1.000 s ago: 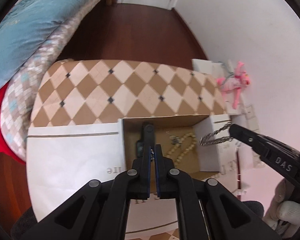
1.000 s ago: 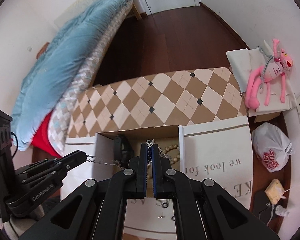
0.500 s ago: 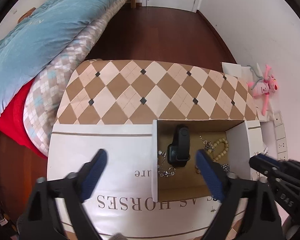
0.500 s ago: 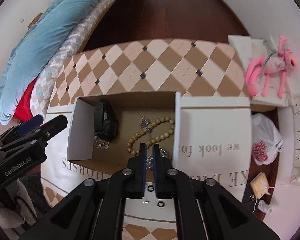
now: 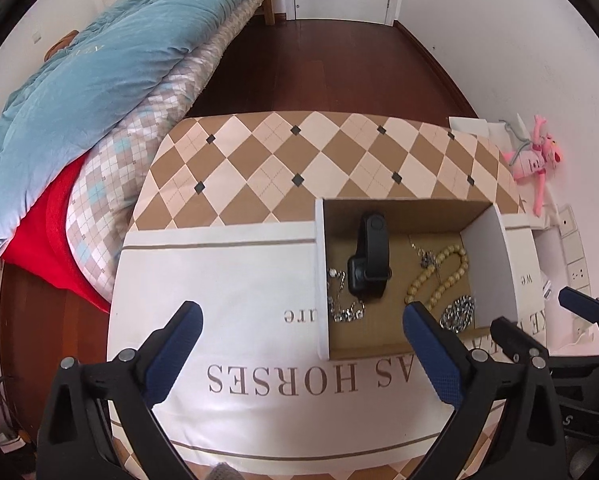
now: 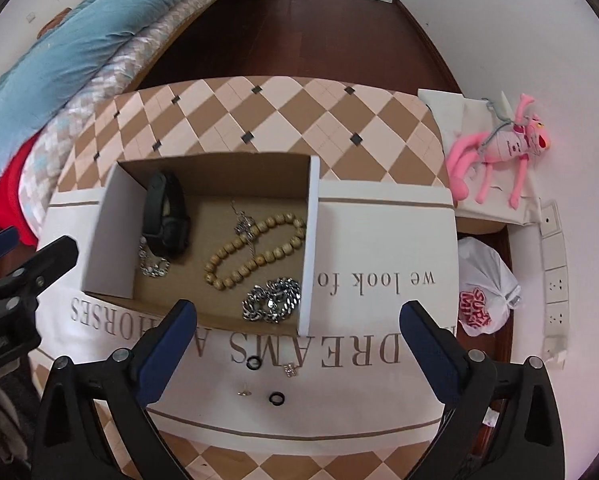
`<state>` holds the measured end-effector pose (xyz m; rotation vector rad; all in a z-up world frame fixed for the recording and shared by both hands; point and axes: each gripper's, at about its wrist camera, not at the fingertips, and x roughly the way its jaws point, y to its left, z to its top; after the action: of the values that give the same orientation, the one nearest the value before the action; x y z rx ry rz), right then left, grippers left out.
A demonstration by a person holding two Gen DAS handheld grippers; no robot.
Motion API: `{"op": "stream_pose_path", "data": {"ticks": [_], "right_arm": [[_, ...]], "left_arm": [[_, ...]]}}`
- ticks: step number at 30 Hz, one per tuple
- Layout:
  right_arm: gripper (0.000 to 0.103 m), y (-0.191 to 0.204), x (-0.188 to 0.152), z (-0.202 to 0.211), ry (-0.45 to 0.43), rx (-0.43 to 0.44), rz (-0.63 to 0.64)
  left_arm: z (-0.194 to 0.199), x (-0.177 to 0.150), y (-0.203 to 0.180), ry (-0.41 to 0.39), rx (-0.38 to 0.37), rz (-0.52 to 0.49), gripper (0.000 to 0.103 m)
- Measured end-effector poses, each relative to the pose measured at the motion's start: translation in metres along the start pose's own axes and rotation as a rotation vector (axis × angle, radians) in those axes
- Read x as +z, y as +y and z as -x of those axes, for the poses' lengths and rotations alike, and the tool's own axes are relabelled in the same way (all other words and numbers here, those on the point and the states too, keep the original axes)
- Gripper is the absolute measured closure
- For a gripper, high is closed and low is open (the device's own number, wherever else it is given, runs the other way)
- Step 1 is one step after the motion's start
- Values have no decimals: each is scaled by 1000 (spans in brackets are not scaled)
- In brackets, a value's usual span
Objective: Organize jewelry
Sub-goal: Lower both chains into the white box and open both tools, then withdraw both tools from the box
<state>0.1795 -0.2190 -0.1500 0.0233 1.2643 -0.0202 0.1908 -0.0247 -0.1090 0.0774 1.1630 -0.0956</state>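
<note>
Both the left gripper (image 5: 299, 328) and the right gripper (image 6: 295, 326) were held with fingers spread wide and empty above the cardboard box (image 6: 107, 236), where the black watch (image 6: 167, 216), bead bracelet (image 6: 255, 248), thick silver chain (image 6: 271, 300) and thin chain (image 6: 153, 264) lay. Two black rings (image 6: 253, 363), a small stud (image 6: 243, 393) and a silver charm (image 6: 290, 369) were seen loose on the white cloth (image 6: 379, 396) just before the box. Such tiny pieces would probably be best approached low, pinched at the fingertips one at a time, and lifted over the front wall.

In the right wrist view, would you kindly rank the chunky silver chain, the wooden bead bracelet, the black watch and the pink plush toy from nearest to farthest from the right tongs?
1. Chunky silver chain: box's near edge, just beyond the open right tongs.
2. Wooden bead bracelet: mid-box.
3. Black watch: box's far left.
4. Pink plush toy: far right, by the wall.
</note>
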Motion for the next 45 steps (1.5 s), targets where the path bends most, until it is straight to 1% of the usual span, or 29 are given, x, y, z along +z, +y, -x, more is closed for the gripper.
{"op": "stream_pose_path", "data": {"ticks": [6,12,18,22,27,34,38,42,45], "right_arm": [[1,-3,-7,8,-31,-8,-21],[1,-3,-16,40,-95,2,-39],[1,0,-32,76,-158,5,-44],[1,3,-45,100,-197,13,-48],[1,5,-60,128,-243,9,-47],[1,5,-78,169,-328,-2,-58],[1,6,-85,184,-356,0,-63],[1,4,-90,193,-372,16,-77],[0,-2,-93,195,-393,35,-103]], "left_arm": [[6,-11,1,-5,1,2,1],[28,-18,1,-46,1,-5,1],[69,-31,2,-126,-6,-4,1],[92,-40,3,-162,-10,-4,1],[122,-51,3,-210,3,1,1],[154,-68,3,-260,14,18,1],[167,-74,-1,-283,17,16,1],[171,-75,-2,-295,51,28,1],[166,-74,-5,-302,81,29,1]]}}
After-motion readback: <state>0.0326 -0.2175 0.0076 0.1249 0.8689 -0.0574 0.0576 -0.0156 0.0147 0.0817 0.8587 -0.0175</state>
